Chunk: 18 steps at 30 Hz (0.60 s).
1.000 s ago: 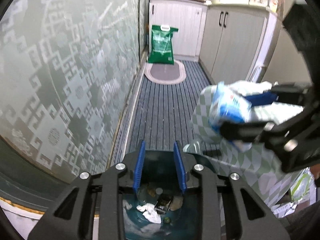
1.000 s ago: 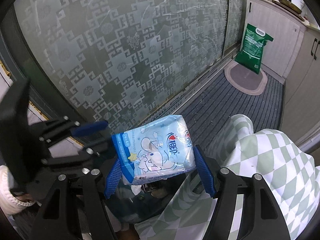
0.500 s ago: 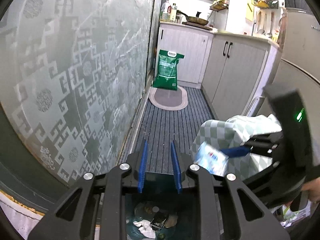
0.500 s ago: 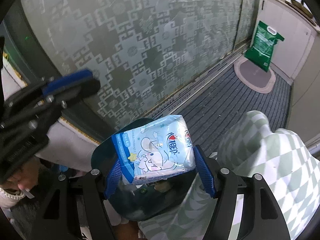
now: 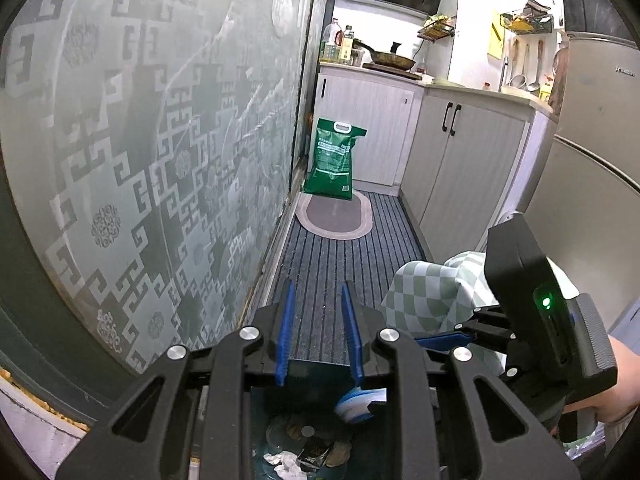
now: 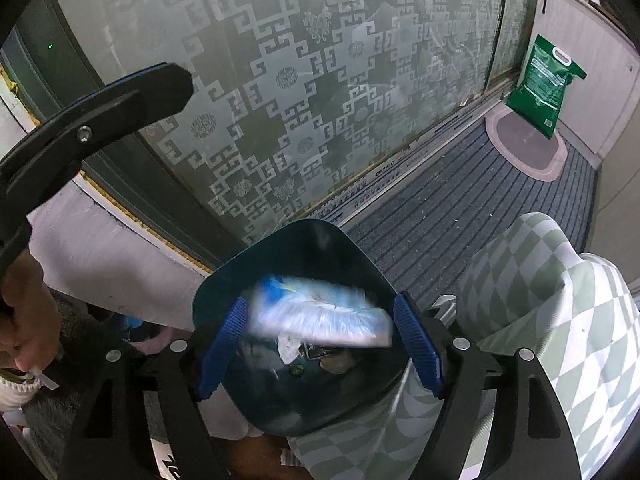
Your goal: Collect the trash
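A light blue tissue packet (image 6: 320,314) is blurred in mid-air between the open fingers of my right gripper (image 6: 320,344), over the mouth of a dark blue trash bin (image 6: 224,280). It touches neither pad. The packet (image 5: 360,402) also shows in the left wrist view above the bin (image 5: 312,376), which holds crumpled tissue (image 5: 284,462) and other scraps. My left gripper (image 5: 318,332) is open and empty, just above the bin's near side. The right gripper's body (image 5: 532,340) is to its right.
A patterned frosted glass door (image 5: 140,140) runs along the left. A striped floor mat (image 5: 344,264) leads to white kitchen cabinets (image 5: 460,160) and a green bag (image 5: 332,160). A green-checked cloth (image 6: 540,312) lies beside the bin on the right.
My right gripper has opened and let go of the tissue packet, which is dropping toward the bin. My left gripper has lifted and tilted up, away from the bin's mouth.
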### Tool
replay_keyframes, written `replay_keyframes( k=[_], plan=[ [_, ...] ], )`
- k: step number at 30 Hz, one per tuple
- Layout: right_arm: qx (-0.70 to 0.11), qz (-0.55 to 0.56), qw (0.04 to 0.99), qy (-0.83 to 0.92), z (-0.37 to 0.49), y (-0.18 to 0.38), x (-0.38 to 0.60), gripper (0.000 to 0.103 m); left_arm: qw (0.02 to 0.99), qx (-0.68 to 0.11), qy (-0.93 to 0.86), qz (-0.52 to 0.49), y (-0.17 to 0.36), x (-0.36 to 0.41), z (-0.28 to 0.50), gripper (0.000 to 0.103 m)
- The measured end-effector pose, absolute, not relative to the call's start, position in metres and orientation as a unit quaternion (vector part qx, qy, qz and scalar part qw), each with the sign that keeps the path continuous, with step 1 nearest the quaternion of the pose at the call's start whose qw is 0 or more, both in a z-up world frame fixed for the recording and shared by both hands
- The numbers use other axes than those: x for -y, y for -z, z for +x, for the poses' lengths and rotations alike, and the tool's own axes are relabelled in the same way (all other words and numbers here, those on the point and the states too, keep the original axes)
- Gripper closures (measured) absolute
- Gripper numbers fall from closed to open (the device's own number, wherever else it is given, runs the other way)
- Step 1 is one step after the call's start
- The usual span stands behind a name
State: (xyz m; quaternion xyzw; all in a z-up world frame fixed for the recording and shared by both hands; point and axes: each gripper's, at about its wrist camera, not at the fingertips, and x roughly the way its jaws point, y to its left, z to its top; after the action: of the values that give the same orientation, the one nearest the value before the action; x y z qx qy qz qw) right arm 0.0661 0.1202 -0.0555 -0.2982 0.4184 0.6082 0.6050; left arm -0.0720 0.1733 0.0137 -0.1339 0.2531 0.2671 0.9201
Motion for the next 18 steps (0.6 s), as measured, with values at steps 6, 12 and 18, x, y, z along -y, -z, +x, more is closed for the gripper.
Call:
replay_keyframes(
  k=[6,12,18],
  plan=[
    [-0.402,-0.293,0.62,-0.607,0.064,0.04,-0.11,0.026,0.927,-0.237,-0.257,-0.135,-0.027,-0.168,-0.075,0.078],
    [-0.385,-0.285,0.651,-0.588,0.069,0.016,-0.079,0.026,0.934,-0.232,-0.243,-0.126,-0.036,-0.157,-0.078,0.07],
    [-0.366,-0.264,0.691,-0.565,0.076,-0.013,-0.039,0.022,0.934,-0.259,-0.22,-0.11,-0.029,-0.139,-0.077,0.061]
  ],
)
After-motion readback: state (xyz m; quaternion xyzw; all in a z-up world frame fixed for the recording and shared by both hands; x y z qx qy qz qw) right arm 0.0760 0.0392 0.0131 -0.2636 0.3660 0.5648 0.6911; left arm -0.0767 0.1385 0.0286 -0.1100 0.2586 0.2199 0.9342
